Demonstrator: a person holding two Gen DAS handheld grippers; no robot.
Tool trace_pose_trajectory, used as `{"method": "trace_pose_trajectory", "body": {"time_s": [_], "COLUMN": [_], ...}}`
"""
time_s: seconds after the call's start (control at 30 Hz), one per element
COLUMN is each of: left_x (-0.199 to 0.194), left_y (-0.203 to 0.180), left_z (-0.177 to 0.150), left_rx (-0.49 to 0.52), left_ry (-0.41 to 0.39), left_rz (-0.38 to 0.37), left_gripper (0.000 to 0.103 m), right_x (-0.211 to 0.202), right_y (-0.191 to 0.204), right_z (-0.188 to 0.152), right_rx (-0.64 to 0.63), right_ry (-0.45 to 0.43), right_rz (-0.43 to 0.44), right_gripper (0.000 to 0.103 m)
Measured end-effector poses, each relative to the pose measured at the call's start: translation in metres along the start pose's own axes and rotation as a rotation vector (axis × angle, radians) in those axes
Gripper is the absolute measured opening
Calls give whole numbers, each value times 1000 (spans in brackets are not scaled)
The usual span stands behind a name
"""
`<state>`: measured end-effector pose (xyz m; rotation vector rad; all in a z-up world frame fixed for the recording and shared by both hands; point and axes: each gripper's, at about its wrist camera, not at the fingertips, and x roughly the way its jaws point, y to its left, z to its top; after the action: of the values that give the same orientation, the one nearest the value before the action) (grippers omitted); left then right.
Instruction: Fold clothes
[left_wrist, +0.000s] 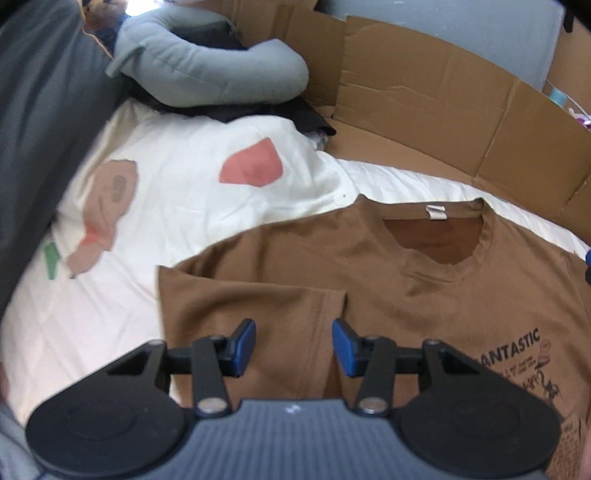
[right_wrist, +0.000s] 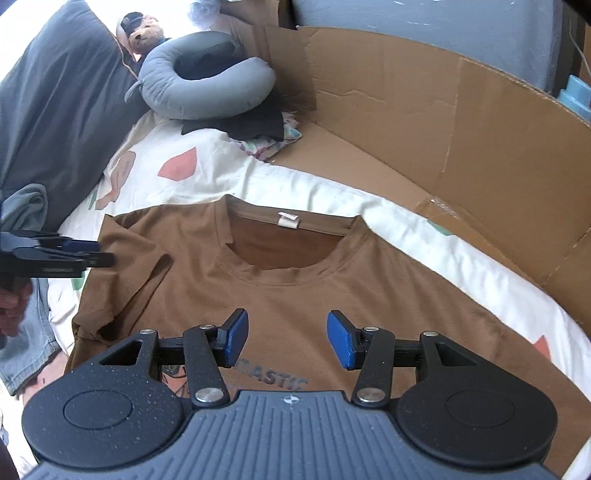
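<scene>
A brown T-shirt (left_wrist: 424, 295) (right_wrist: 295, 291) lies face up on the bed, collar away from me, with dark print on its chest. Its left sleeve (left_wrist: 251, 310) (right_wrist: 125, 280) is folded inward over the body. My left gripper (left_wrist: 293, 345) hovers open just above that folded sleeve, nothing between its blue pads. My right gripper (right_wrist: 286, 341) is open over the chest, near the print (right_wrist: 273, 380). The left gripper (right_wrist: 70, 253) also shows at the left edge of the right wrist view, held by a hand (right_wrist: 13, 306).
The white bedsheet (left_wrist: 177, 192) has coloured patches. A grey neck pillow (right_wrist: 207, 81) lies on dark cloth at the back, a teddy bear (right_wrist: 144, 35) behind it. Flattened cardboard (right_wrist: 424, 122) walls the far and right side. A dark pillow (right_wrist: 55, 110) and jeans (right_wrist: 33, 354) lie left.
</scene>
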<state>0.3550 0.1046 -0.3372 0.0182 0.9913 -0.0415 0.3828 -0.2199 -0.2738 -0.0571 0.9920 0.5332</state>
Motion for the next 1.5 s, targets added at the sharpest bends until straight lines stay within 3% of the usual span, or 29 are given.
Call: {"method": "trace_pose_trajectory", "body": {"time_s": [0.43, 0.53, 0.6, 0.83, 1.1, 1.5], "left_x": [60, 61, 55, 1, -58, -83], "left_y": [-34, -31, -27, 11, 77, 148], "left_z": [11, 11, 11, 18, 20, -2], "left_rx": [48, 39, 29, -2, -25, -93], "left_ry": [48, 57, 50, -30, -52, -38], "left_rz": [72, 79, 76, 78, 158, 241], "left_gripper": [48, 25, 4, 2, 2, 1], "right_x": [15, 17, 16, 19, 28, 40], "right_y": [-2, -3, -3, -1, 11, 37], "right_z": [-20, -22, -21, -13, 10, 57], "right_rx": [46, 55, 55, 46, -8, -196], "right_ry": [14, 15, 12, 2, 13, 51], "right_rz": [8, 8, 9, 8, 22, 39], "right_gripper": [55, 55, 55, 55, 55, 55]}}
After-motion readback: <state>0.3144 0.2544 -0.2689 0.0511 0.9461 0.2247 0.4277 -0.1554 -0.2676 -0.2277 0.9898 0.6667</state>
